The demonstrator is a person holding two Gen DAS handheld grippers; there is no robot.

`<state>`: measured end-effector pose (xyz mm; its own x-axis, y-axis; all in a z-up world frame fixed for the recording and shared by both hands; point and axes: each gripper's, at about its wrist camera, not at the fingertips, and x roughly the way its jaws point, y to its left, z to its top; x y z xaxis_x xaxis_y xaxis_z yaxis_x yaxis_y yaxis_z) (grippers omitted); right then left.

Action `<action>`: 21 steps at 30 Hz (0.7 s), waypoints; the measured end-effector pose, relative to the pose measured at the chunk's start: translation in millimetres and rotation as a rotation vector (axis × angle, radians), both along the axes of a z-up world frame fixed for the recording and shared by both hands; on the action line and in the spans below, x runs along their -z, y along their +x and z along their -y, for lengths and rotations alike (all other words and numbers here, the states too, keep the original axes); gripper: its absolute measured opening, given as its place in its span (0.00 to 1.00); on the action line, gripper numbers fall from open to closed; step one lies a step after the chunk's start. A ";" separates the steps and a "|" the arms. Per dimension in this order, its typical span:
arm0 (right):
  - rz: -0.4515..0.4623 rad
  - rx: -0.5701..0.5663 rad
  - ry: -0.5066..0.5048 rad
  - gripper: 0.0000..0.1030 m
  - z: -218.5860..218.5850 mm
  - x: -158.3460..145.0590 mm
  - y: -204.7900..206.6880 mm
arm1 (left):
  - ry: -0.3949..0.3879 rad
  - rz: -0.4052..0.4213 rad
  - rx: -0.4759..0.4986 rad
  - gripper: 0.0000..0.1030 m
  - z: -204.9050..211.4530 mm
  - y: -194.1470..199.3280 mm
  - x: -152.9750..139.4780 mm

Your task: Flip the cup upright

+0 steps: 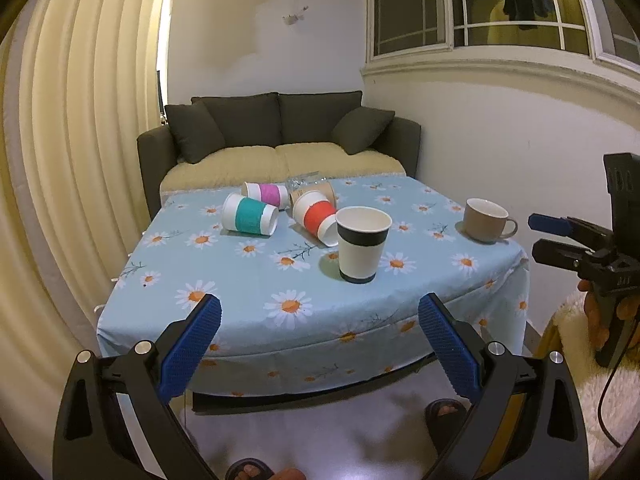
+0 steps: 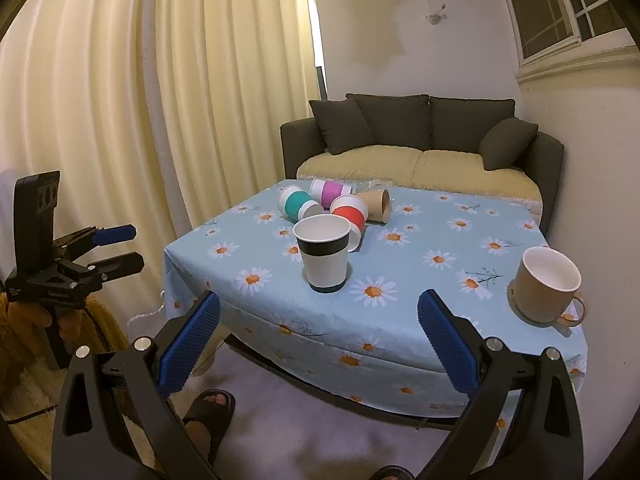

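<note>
A black-banded paper cup stands upright near the table's front. Behind it, several paper cups lie on their sides: a red-banded one, a teal-banded one, a pink-banded one and a plain brown one. A beige mug stands upright at the right. My left gripper is open and empty, off the table's front edge. My right gripper is open and empty, also short of the table.
The table carries a blue daisy tablecloth. A dark sofa stands behind it, curtains to the left, a wall with a window to the right. Sandalled feet are on the floor below.
</note>
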<state>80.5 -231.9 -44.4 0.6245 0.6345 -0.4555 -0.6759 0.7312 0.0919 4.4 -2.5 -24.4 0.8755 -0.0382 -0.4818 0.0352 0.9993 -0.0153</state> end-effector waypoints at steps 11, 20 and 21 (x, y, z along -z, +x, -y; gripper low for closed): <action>0.002 -0.006 -0.005 0.95 -0.8 0.7 -1.0 | 0.005 -0.022 0.007 0.94 2.1 2.4 2.7; -0.011 -0.008 -0.001 0.95 -0.1 1.1 0.8 | 0.001 -0.036 0.004 0.94 2.5 4.3 4.4; -0.012 -0.008 0.000 0.95 -0.3 1.6 1.1 | -0.002 -0.037 0.005 0.94 2.2 4.3 4.3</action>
<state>81.6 -231.6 -46.0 0.6139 0.6396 -0.4626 -0.6808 0.7257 0.0999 8.7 -4.7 -28.7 0.8569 -0.0442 -0.5135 0.0401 0.9990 -0.0190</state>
